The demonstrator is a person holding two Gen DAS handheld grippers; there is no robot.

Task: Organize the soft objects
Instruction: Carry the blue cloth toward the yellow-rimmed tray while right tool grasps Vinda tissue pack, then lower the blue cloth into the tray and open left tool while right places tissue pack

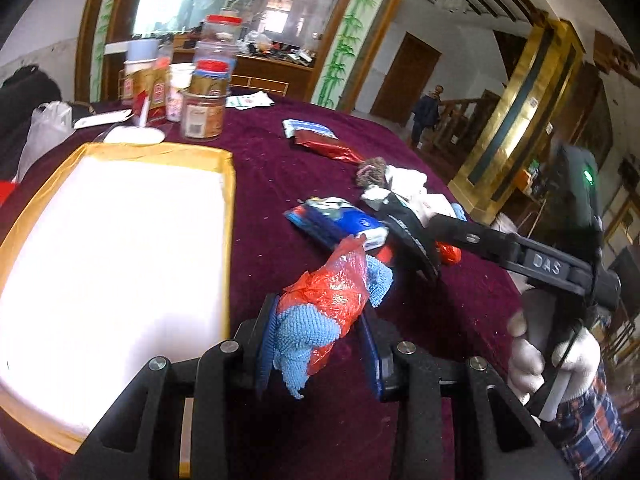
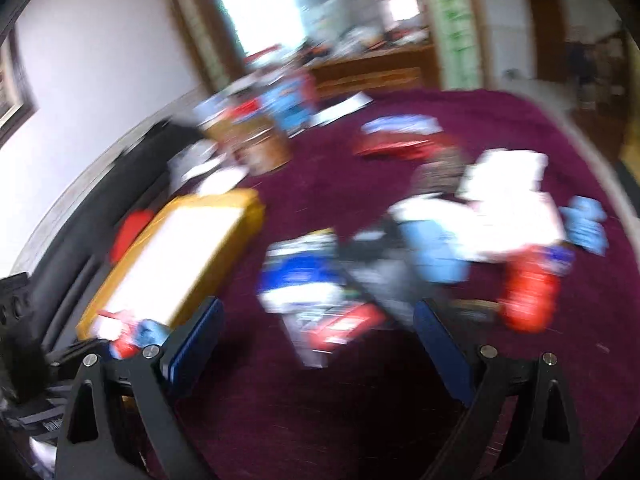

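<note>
My left gripper [image 1: 320,314] is shut on a bundle of blue knit cloth in a crumpled red plastic bag [image 1: 332,288], held just above the maroon tablecloth. The bundle hangs right of the white tray with a yellow rim [image 1: 224,184]. In the left wrist view my right gripper [image 1: 404,224] reaches in from the right, held by a white-gloved hand [image 1: 532,364], over a pile of soft things. In the blurred right wrist view my right gripper [image 2: 320,336] stands open with nothing between its blue pads. The held bundle [image 2: 136,334] shows at that view's lower left, by the tray [image 2: 248,208].
The pile holds white cloths [image 1: 406,182], a brownish scrunchie [image 1: 372,170] and a blue and white packet [image 1: 340,224]. A red packet [image 1: 324,146] lies farther back. Jars and boxes [image 1: 202,114] crowd the table's far left. A person [image 1: 426,112] stands in the far doorway.
</note>
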